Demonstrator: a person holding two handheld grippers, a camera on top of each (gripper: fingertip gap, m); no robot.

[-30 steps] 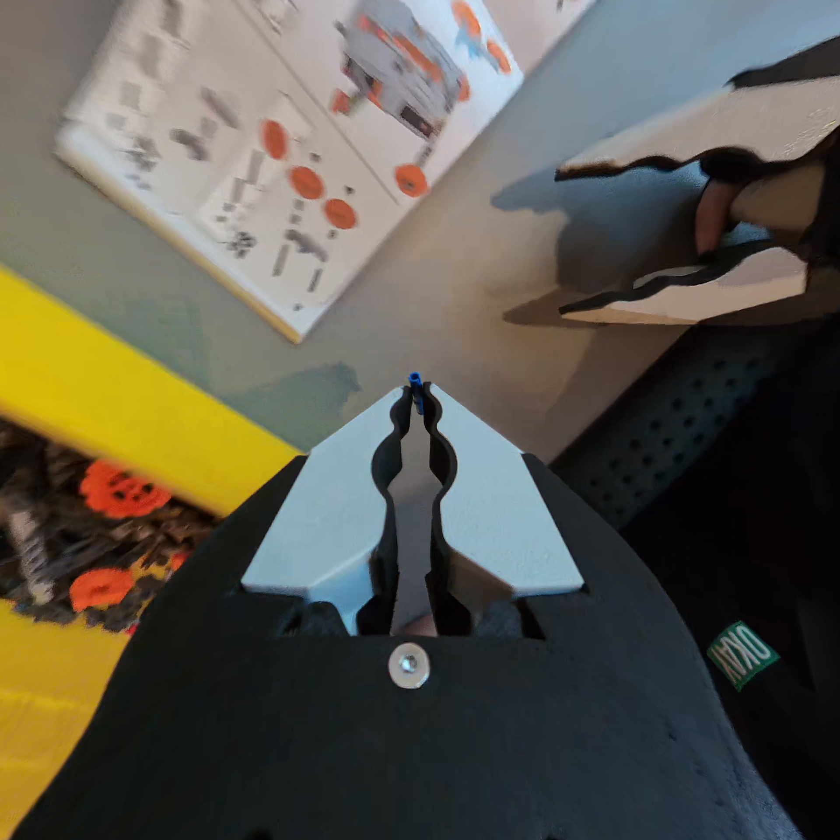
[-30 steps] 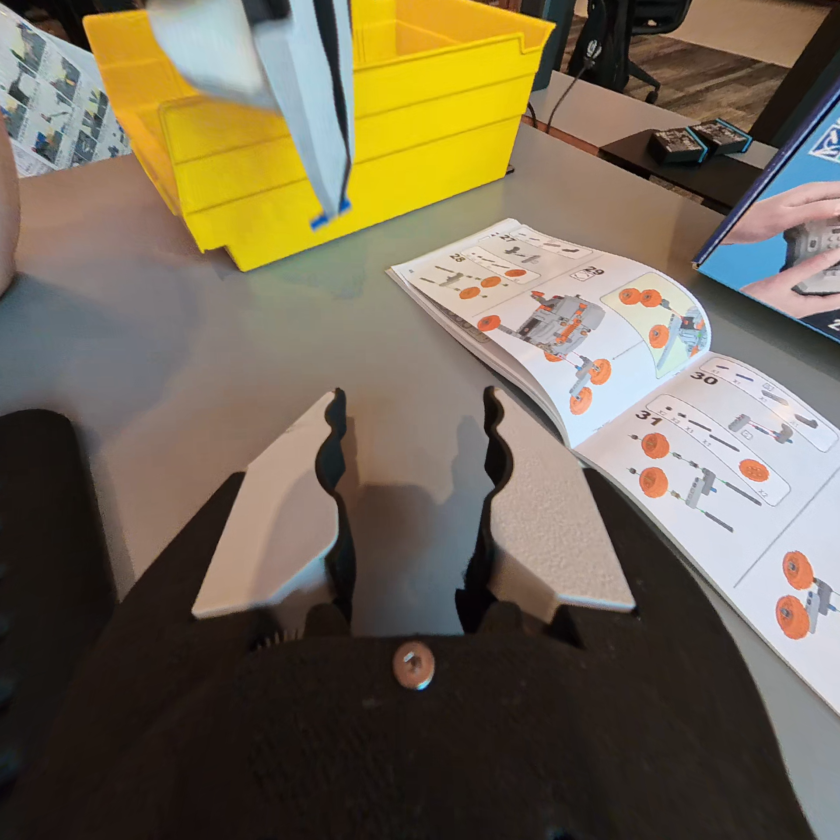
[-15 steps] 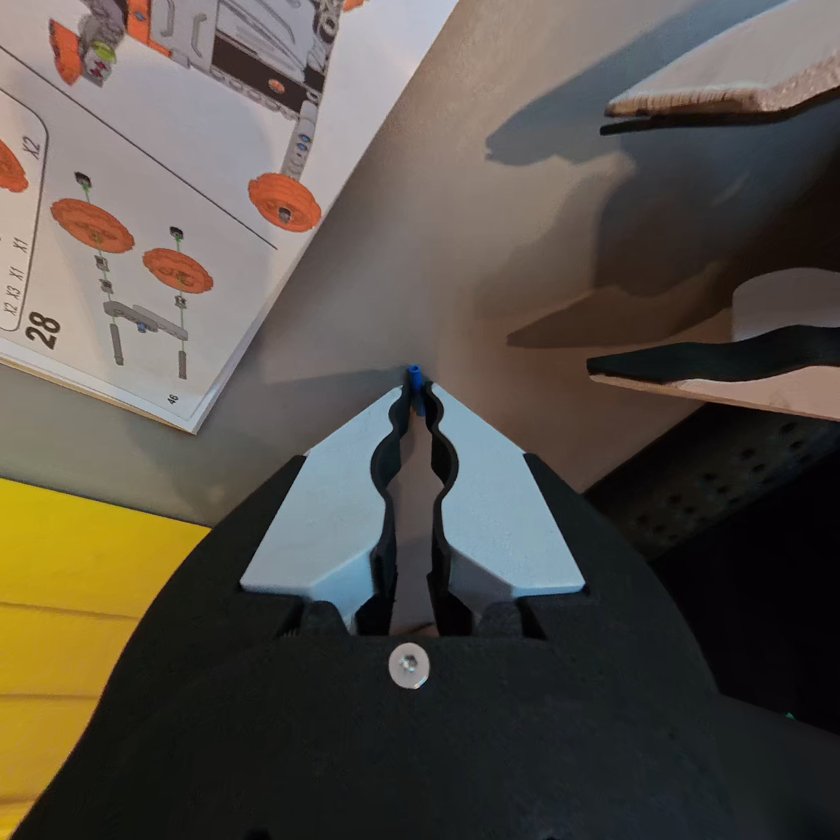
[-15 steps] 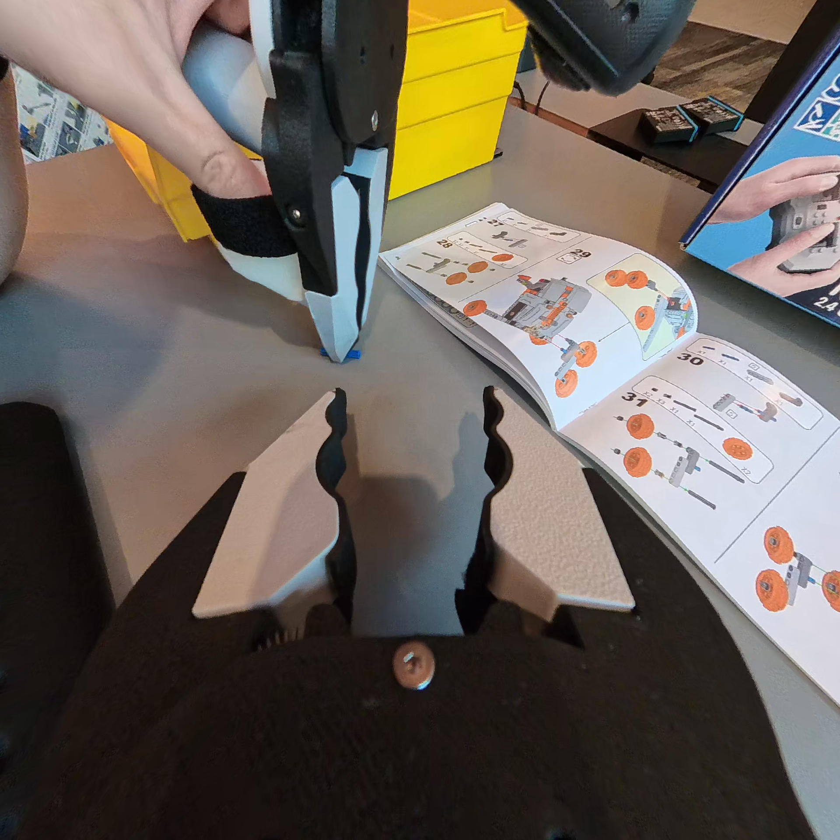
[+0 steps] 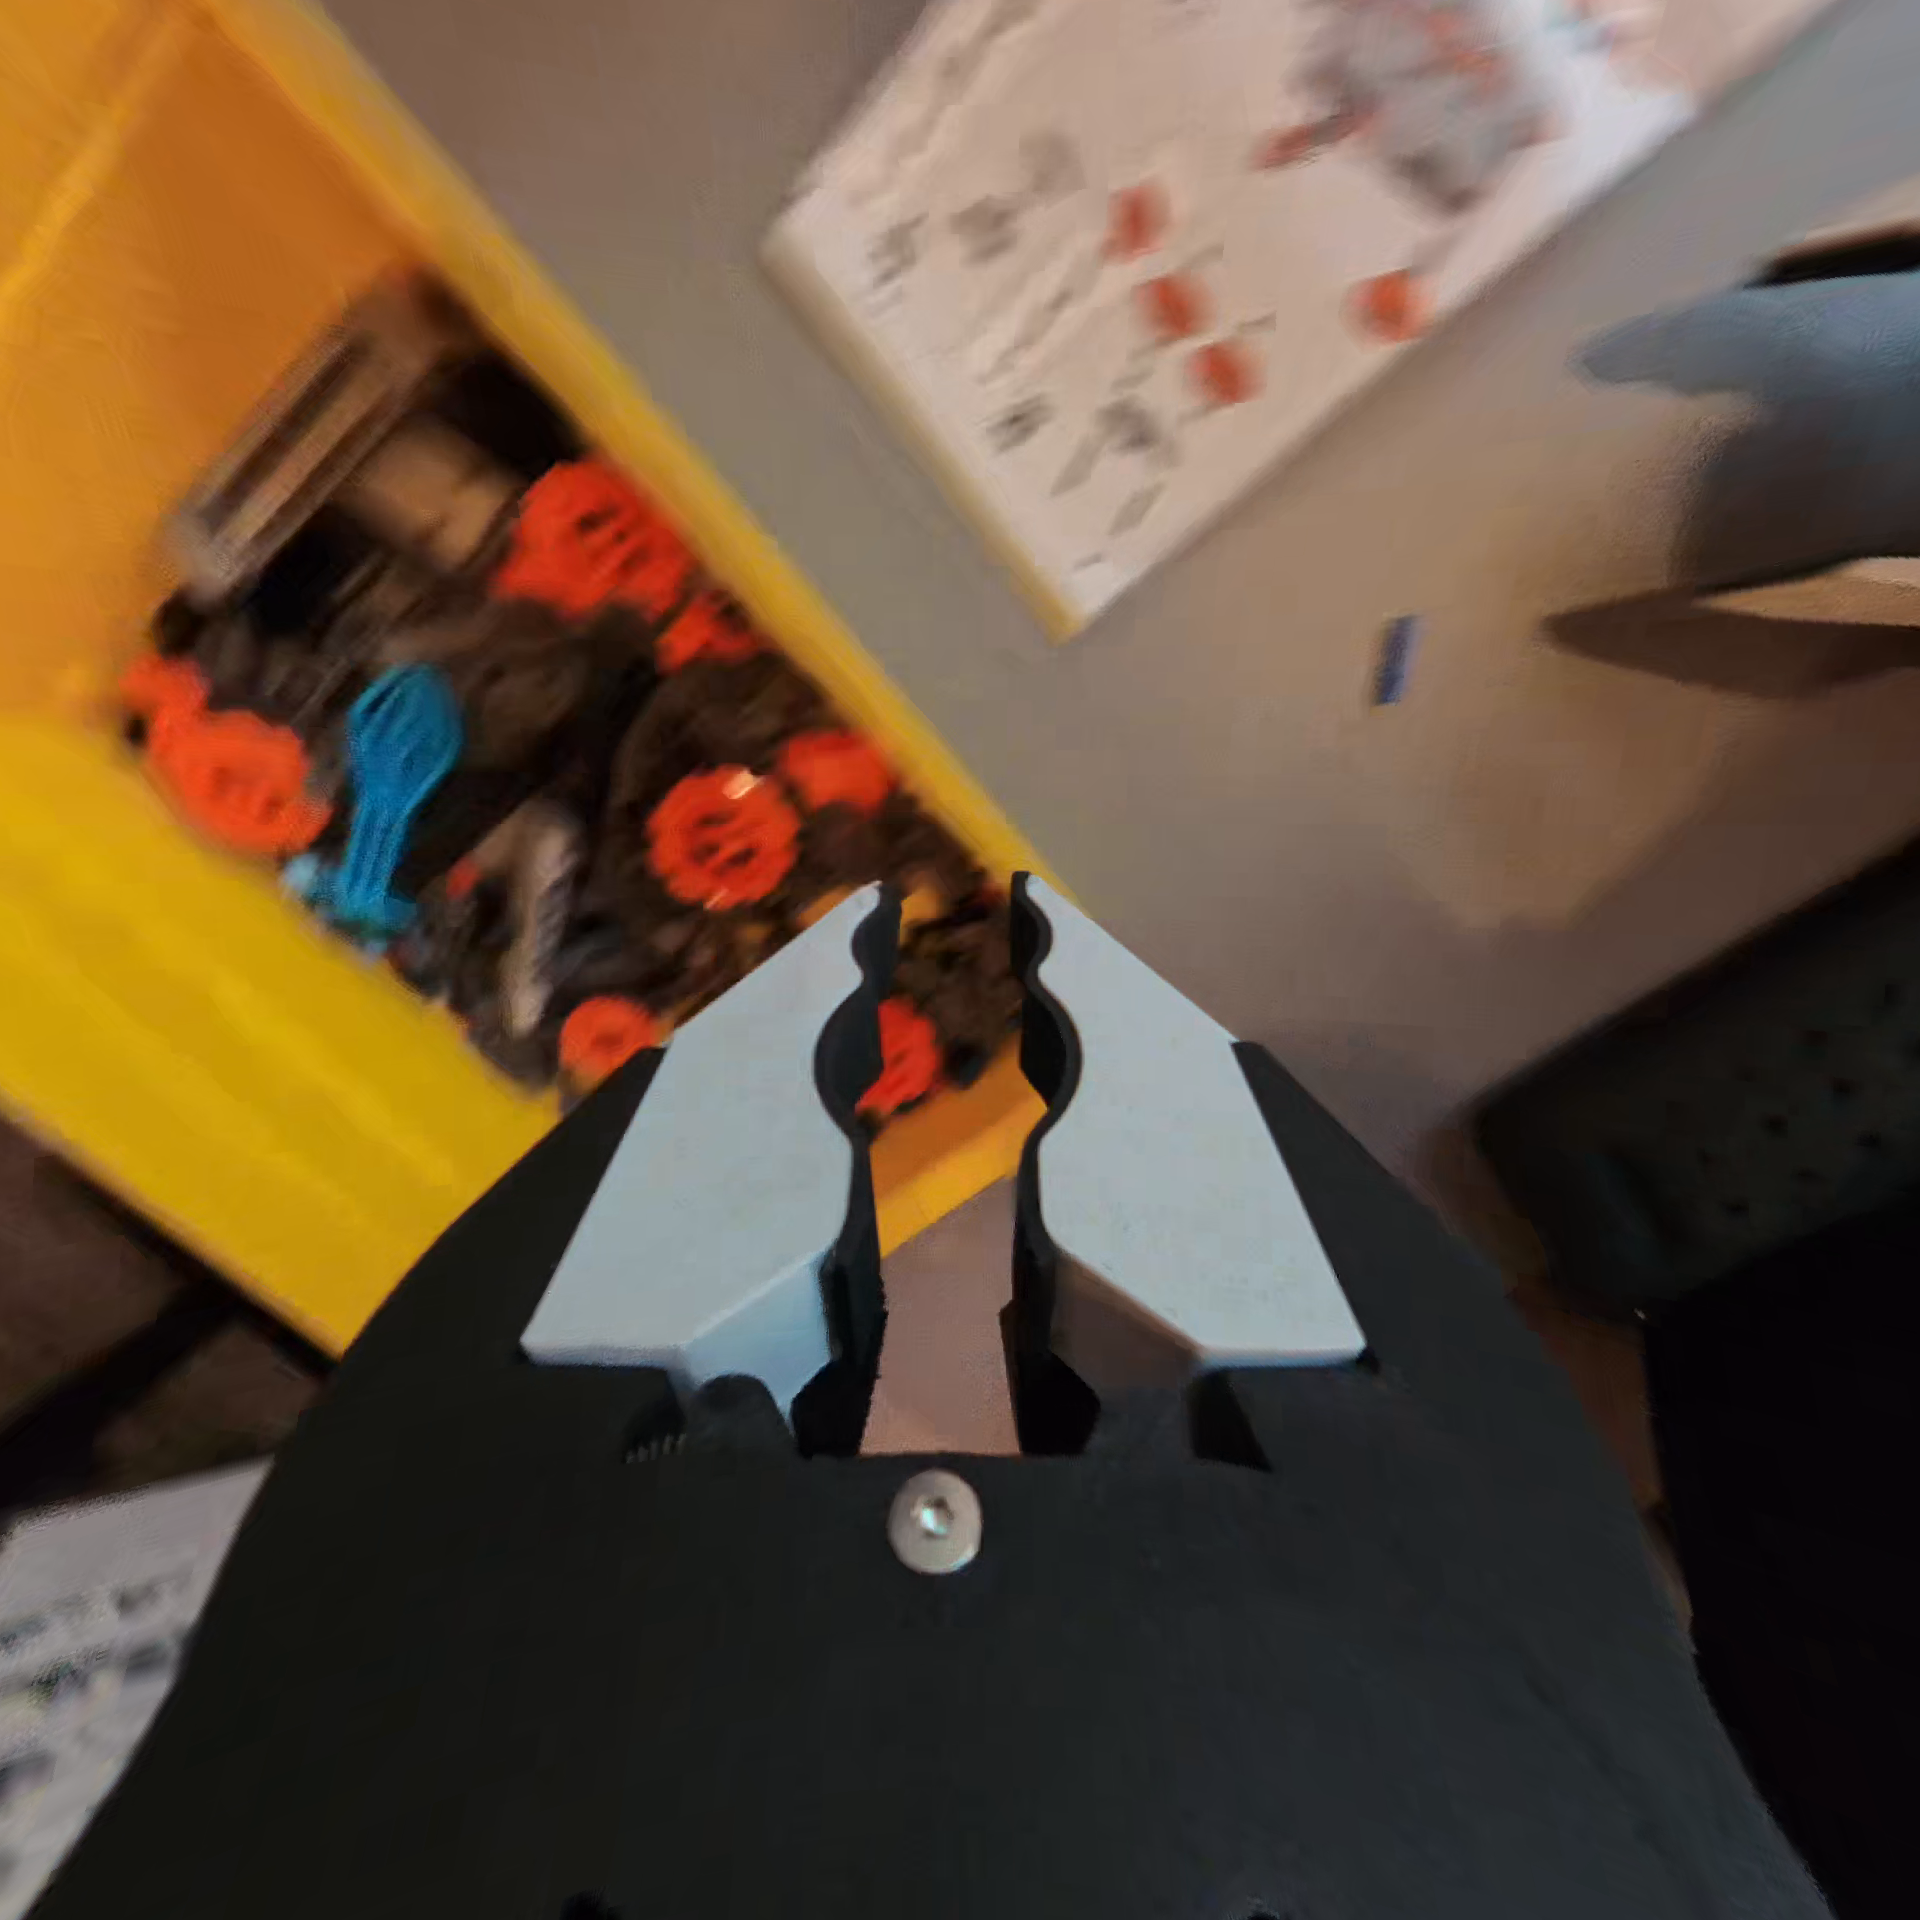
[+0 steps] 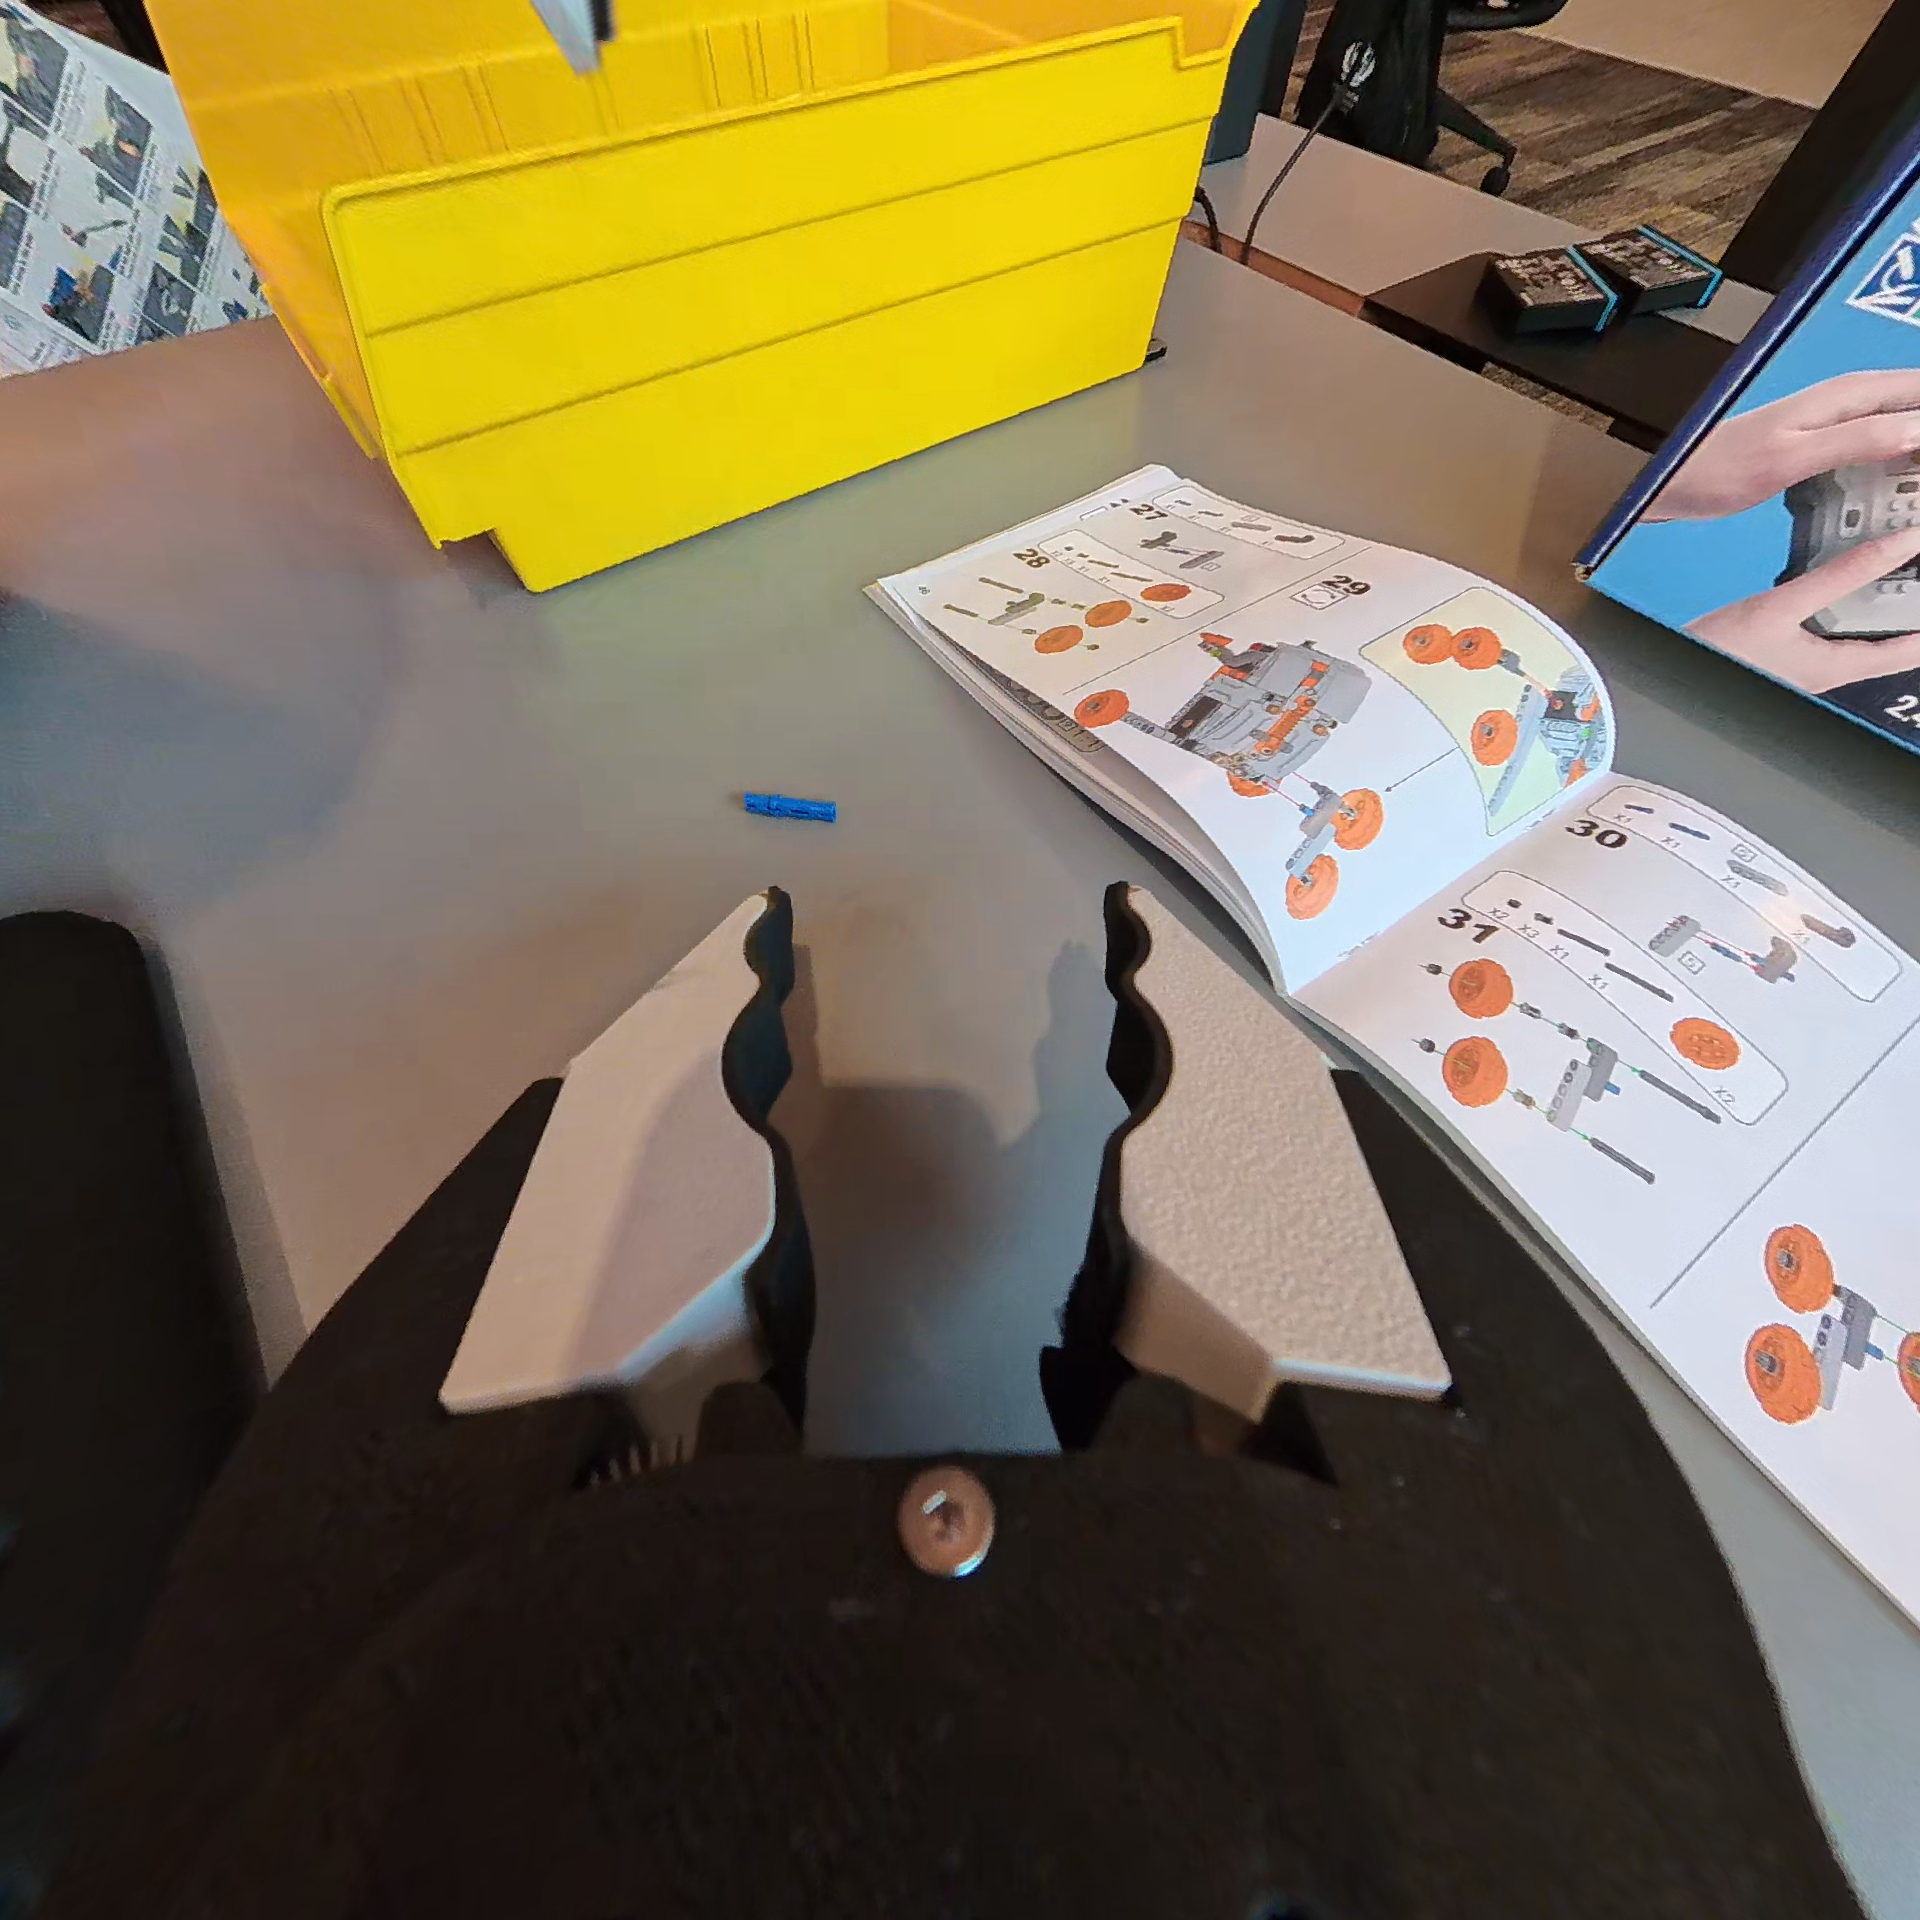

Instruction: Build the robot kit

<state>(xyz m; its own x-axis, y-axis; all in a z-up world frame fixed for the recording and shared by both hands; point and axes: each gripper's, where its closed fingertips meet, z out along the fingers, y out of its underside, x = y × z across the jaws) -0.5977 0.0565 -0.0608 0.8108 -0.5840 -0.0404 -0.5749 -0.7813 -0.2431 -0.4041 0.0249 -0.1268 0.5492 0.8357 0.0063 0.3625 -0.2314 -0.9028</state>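
A small blue pin (image 6: 790, 806) lies on the grey table (image 6: 623, 707), just beyond my right gripper (image 6: 943, 904), which is open and empty low over the table. The pin also shows blurred in the left wrist view (image 5: 1392, 659). My left gripper (image 5: 951, 891) is slightly open and empty, raised above the yellow bin (image 5: 208, 987), which holds orange wheels (image 5: 717, 837), a blue part (image 5: 390, 769) and dark pieces. The bin's front wall (image 6: 769, 312) stands behind the pin in the right wrist view. The left gripper's tip (image 6: 574, 31) shows at the top edge there.
An open instruction booklet (image 6: 1455, 914) lies right of the pin; it also shows blurred in the left wrist view (image 5: 1195, 270). A blue box (image 6: 1808, 457) stands at the far right. A printed sheet (image 6: 94, 197) lies far left. The right gripper's fingers (image 5: 1766, 623) show at right. The gap from one gripper's tips to the other's is roughly 20 cm.
My left gripper let go of the blue pin on the table, opened a little, and rose back over the yellow bin. The right gripper stayed open and barely moved.
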